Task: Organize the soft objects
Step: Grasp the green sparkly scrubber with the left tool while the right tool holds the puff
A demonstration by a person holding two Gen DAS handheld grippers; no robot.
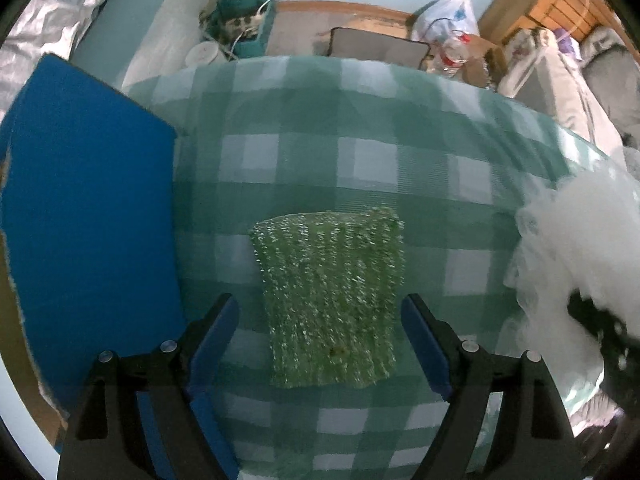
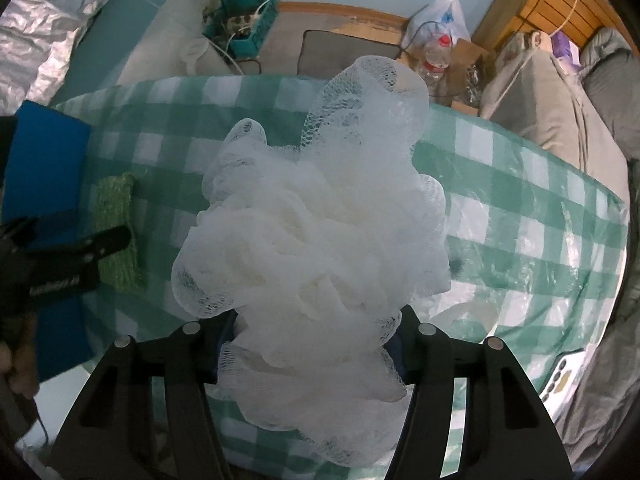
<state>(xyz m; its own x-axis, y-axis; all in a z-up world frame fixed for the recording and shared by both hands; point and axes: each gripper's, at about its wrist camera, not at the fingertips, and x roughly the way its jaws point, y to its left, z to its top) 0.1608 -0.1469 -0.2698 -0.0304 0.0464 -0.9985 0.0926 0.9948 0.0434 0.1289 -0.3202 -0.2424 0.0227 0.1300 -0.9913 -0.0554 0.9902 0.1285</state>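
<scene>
A green scrubbing cloth [image 1: 330, 300] lies flat on the green checked tablecloth [image 1: 304, 148]. My left gripper [image 1: 320, 312] is open, its two blue-padded fingers standing either side of the cloth's near half, just above it. My right gripper [image 2: 316, 320] is shut on a white mesh bath pouf [image 2: 320, 220] and holds it above the table; the pouf hides the fingertips. The pouf also shows at the right edge of the left wrist view [image 1: 576, 248]. The green cloth [image 2: 116, 232] and the left gripper [image 2: 80, 252] show at the left of the right wrist view.
A blue mat [image 1: 84, 216] lies on the table's left side, beside the cloth. Beyond the far table edge are a teal crate [image 2: 244, 20] with cables, a plastic bottle [image 2: 438, 56], a cardboard box, a white bag and grey bedding [image 2: 560, 108].
</scene>
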